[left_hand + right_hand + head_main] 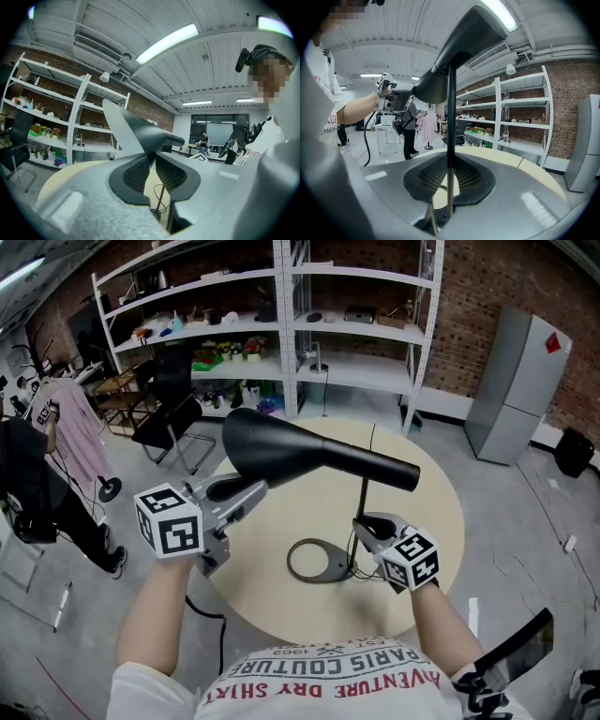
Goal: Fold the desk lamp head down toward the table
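Clamping the rim of the lamp head (281,448) mid-frame, left gripper (248,491) jaws hold; right gripper (362,527) jaws pinch the thin pole (365,498). Light head, likely stiff hinge.

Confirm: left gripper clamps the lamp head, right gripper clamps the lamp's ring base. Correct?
No: the right gripper clamps the upright pole, not the ring base; the right gripper view shows it. The left gripper does clamp the lamp head.

Matte black cone-shaped lamp head (281,448), thin black stem (363,507). Dark grey ring base (314,562) beside right gripper (364,527). Round pale beige desk (422,521). Left gripper (246,493) and right gripper: grey bodies, white cubes with black square markers.
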`<act>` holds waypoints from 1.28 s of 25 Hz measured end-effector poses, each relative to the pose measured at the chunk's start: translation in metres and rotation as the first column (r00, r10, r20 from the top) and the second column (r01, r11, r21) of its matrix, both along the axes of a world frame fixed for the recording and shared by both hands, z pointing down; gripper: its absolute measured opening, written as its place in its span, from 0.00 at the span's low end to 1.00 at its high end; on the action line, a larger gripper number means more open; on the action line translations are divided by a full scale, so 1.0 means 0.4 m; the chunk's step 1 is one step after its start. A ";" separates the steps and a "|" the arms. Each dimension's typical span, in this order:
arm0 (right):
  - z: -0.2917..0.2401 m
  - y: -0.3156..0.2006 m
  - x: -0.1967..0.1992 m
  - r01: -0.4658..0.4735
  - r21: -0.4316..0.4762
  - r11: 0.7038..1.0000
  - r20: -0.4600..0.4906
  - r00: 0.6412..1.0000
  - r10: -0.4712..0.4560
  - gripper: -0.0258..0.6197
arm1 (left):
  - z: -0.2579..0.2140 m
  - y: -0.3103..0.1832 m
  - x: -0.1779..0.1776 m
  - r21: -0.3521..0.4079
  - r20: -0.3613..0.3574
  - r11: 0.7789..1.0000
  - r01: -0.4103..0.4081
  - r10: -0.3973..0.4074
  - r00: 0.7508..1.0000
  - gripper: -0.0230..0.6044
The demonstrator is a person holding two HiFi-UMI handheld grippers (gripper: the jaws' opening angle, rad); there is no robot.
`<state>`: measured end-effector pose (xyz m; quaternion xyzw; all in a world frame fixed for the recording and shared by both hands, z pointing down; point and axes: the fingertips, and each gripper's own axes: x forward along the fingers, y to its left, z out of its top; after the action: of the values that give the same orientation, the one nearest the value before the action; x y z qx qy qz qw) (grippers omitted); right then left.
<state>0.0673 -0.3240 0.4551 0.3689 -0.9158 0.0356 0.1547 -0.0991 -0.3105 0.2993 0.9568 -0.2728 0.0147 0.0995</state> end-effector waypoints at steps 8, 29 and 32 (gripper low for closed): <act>0.000 0.001 0.001 -0.001 0.000 1.000 0.003 1.000 0.001 0.11 | 0.031 0.002 0.004 -0.024 0.005 1.000 -0.011 0.011 1.000 0.11; 0.001 -0.010 0.000 -0.002 -0.010 1.000 -0.009 1.000 0.002 0.11 | 0.106 0.000 0.020 -0.095 0.008 0.995 -0.023 0.024 1.000 0.11; 0.006 -0.011 -0.001 -0.004 -0.012 1.000 -0.008 1.000 0.004 0.11 | 0.122 0.000 0.024 -0.107 -0.002 0.994 -0.026 0.026 1.000 0.11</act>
<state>0.0670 -0.3286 0.4574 0.3701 -0.9142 0.0401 0.1605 -0.0897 -0.3107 0.3480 0.9535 -0.2592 0.0304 0.1507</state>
